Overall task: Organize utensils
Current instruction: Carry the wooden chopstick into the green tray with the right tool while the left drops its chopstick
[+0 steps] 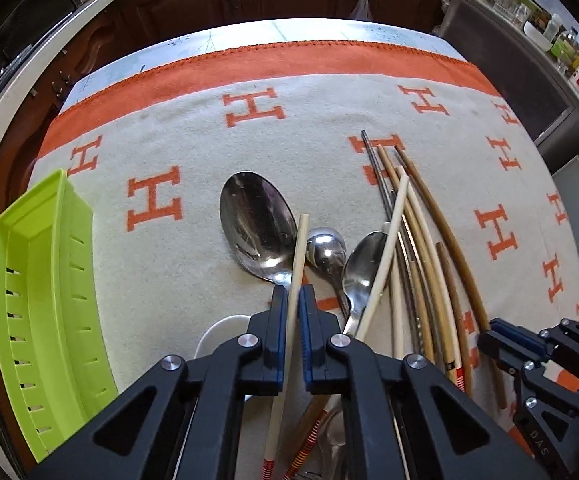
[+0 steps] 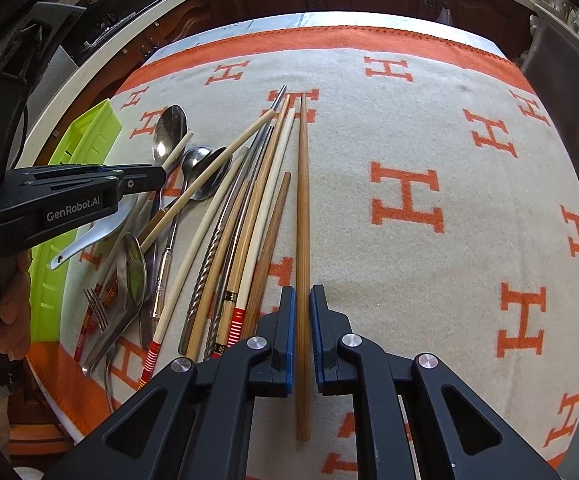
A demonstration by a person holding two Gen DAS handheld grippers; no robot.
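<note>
**A:** On the blanket (image 2: 429, 128) in front of you, both claws are already pinched shut. Your left gripper (image 1: 293, 300) has 1 pale chopstick (image 1: 298, 248) nipped between its pads, and your right gripper (image 2: 301, 300) is closed on 1 brown chopstick (image 2: 303, 200) that lies apart from the heap.

**B:** So what should I mind with the left one?

**A:** You've caught it partway along, so the long end will swing. Lift it straight and slowly until its tip clears the big spoon (image 1: 257, 224) it lies beside, then carry it level toward the green tray (image 1: 41, 280) on your left. Judging by the table, that tray is where things go, and it looks bare so far.

**B:** Will the stick slip?

**A:** It may. It's a thin, smooth round rod, and the pads touch only a narrow line of it. Keep the squeeze firm and don't twist your wrist.

**B:** And the rest?

**A:** You have 3 polished steel spoons, bowls up and slippery, a white ceramic spoon (image 2: 101, 228), a fork (image 2: 97, 308), and a fan of chopsticks (image 2: 249, 216): bamboo, pale plastic with red-striped ends, and 1 twisted metal one. The woolly blanket gives under them, so press down a little when you pick.
</note>
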